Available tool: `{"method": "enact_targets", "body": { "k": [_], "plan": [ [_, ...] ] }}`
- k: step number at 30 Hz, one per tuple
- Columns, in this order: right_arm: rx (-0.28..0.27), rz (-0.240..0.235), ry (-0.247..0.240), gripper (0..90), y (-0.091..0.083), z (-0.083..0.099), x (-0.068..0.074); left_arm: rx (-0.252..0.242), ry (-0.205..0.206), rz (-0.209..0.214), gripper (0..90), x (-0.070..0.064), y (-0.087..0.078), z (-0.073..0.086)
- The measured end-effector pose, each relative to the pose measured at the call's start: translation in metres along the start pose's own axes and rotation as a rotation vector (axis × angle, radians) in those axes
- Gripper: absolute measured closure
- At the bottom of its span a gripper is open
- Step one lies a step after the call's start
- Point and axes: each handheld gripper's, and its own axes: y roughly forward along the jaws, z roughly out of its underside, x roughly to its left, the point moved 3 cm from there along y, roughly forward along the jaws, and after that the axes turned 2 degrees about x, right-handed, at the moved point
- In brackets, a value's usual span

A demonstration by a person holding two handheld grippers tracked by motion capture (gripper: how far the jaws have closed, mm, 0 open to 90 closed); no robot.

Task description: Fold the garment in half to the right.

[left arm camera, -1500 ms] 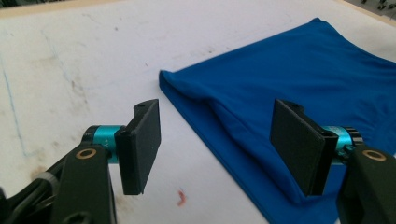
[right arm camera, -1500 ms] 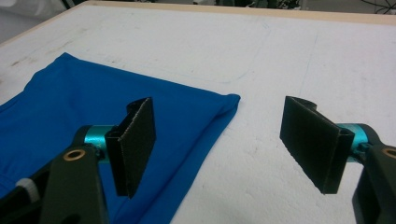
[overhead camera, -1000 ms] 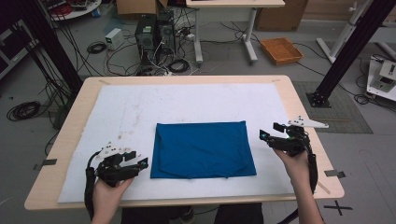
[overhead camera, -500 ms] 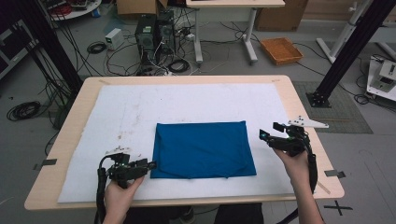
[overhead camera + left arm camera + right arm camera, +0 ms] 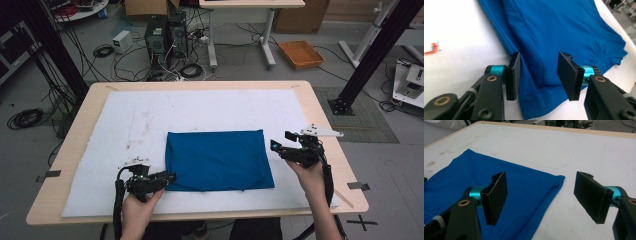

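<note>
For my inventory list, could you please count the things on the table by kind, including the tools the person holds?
Blue folded cloth: 1
White mat covering the table: 1
Hand-held grippers: 2, left hand-held gripper and right hand-held gripper
Total: 4

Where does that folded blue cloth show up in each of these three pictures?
High view: the blue cloth lies at the centre of the white mat, between the two claws.
Left gripper view: it fills the upper right, its hemmed corner between the open jaws.
Right gripper view: it lies at the left, behind the left jaw.
Shared landmark: the white mat.
</note>
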Motion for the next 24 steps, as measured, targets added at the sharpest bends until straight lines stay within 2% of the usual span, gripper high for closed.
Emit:
{"method": "enact_targets", "body": {
  "k": [5, 8, 11, 13, 19, 24],
  "plan": [
    [0.002, -0.033, -0.011, 27.7, 0.01, -0.002, 0.014, -0.007, 0.06, -0.083, 71.6, -0.005, 0.003, 0.001],
    [0.003, -0.072, -0.02, 32.3, 0.02, -0.007, 0.028, -0.015, 0.076, -0.104, 78.0, -0.006, 0.004, 0.002],
    [0.002, -0.121, -0.025, 35.0, 0.038, -0.016, 0.048, -0.022, 0.099, -0.121, 81.2, -0.008, 0.005, 0.003],
    [0.019, -0.132, -0.042, 36.8, 0.055, -0.024, 0.064, -0.023, 0.108, -0.125, 81.8, -0.009, 0.005, 0.003],
    [0.122, -0.174, -0.132, 42.4, 0.118, -0.046, 0.118, -0.029, 0.104, -0.122, 82.4, -0.008, 0.006, 0.004],
    [0.182, -0.211, -0.125, 49.1, 0.171, -0.058, 0.153, -0.036, 0.101, -0.117, 82.3, -0.007, 0.006, 0.004]
  ]
}}
